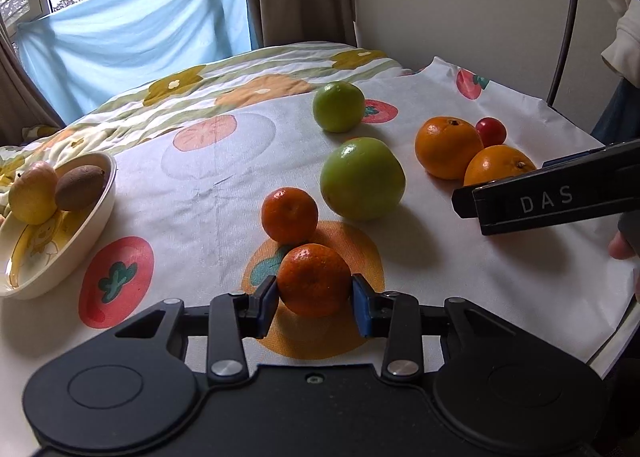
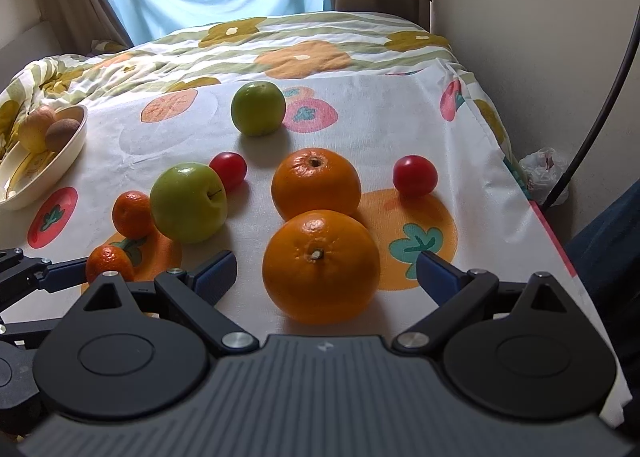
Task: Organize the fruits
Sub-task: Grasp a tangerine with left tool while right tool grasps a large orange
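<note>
Left gripper pads closed against both flanks of small mandarin resting on cloth — light, soft-skinned, likely bruised by over-squeeze; right gripper jaws wide apart, large orange between them untouched — heavier, firm, best gripped across its widest part.

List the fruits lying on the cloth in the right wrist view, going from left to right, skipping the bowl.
Near mandarin → far mandarin → near green apple → left cherry tomato → far green apple → right cherry tomato. The two oranges overlap in position, so I left them out.
</note>
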The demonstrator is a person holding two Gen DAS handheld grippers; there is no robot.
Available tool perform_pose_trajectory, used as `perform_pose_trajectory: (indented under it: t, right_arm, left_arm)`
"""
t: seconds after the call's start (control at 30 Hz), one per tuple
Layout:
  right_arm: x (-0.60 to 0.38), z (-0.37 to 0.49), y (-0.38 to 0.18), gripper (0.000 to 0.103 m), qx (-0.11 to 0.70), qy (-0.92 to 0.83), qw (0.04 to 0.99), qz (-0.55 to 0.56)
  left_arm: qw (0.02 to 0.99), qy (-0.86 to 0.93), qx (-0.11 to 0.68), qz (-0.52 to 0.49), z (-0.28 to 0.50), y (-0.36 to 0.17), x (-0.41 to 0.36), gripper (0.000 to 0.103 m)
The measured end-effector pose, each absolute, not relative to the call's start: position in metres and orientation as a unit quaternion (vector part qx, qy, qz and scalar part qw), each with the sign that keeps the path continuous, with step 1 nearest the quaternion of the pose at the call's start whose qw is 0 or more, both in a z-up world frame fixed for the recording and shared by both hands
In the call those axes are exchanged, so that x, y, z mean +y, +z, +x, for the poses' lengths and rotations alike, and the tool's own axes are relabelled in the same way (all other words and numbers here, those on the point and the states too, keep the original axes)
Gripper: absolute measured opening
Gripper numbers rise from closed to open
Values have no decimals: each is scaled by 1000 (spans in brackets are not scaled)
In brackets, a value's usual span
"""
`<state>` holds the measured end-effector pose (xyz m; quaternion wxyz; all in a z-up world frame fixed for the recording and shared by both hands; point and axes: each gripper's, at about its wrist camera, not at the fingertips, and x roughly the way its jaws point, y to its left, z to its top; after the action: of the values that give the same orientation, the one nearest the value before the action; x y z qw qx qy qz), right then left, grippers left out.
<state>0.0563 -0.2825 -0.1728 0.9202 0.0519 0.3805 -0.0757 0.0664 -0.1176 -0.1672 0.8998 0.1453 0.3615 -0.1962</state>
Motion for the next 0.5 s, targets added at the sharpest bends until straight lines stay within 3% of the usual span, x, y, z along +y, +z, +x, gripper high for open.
perform_pose_trajectory:
  t: [0.23, 0.37, 0.5]
  right_arm:
    - [-283, 59, -174, 99, 377, -72, 922, 55]
    - [-282, 63, -177, 78, 384, -68, 920, 50]
    - [-280, 62, -176, 77, 383, -71, 920, 54]
  left_arm:
    - [901, -185, 365, 140, 64, -166, -110, 43]
    - [903, -179, 365, 137, 64, -166, -105, 42]
    - [907, -175, 360, 131, 62, -161, -101, 42]
